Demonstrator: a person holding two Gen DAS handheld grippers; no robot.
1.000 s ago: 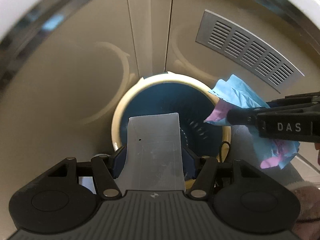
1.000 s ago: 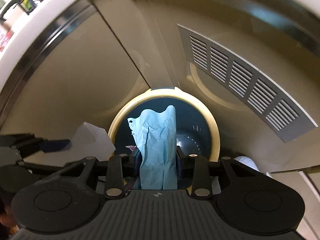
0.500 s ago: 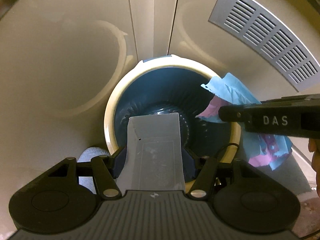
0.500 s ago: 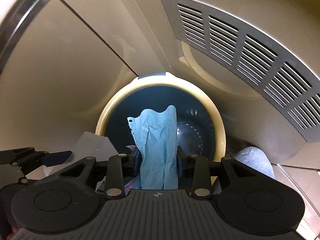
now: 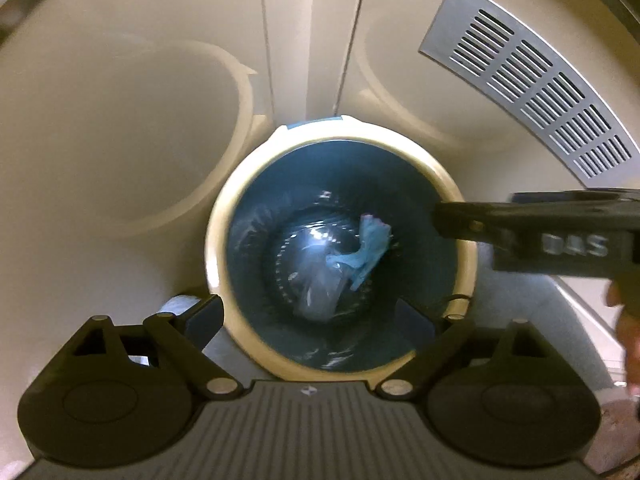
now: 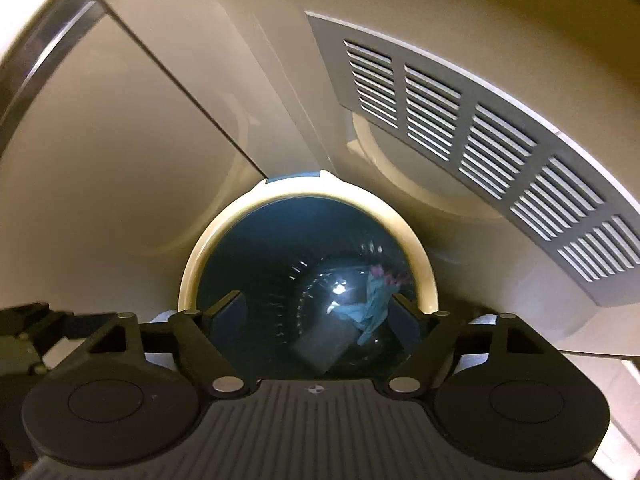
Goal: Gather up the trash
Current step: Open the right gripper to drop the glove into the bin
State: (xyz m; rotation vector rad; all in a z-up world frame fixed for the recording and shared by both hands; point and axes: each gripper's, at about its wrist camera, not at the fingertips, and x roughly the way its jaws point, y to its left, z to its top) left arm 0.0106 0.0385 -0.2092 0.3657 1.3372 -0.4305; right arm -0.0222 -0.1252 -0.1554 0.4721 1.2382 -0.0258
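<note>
Straight below both grippers stands a round bin (image 5: 216, 240) with a cream rim and a dark blue liner. A crumpled blue and pink wrapper (image 5: 370, 248) and a clear grey plastic piece (image 5: 320, 292) lie at its bottom. My left gripper (image 5: 308, 301) hangs over the bin's near side, its jaws opening with nothing between them. My right gripper (image 5: 444, 216) reaches over the rim from the right. In the right wrist view, the right gripper (image 6: 318, 296) is opening too and holds nothing, above the bin (image 6: 308, 196), the wrapper (image 6: 374, 304) and the plastic piece (image 6: 324, 344). The left gripper (image 6: 32, 332) shows at the left edge.
Cream cabinet doors (image 5: 120, 120) rise right behind the bin. A grey metal vent grille (image 5: 532, 92) sits in the right door. A pale rolled thing (image 5: 180, 304) lies on the floor left of the bin. A person's hand (image 5: 628, 320) shows at the right edge.
Both grippers opened. The clear plastic piece left the left gripper and the blue wrapper left the right gripper; both now lie at the bottom of the bin.
</note>
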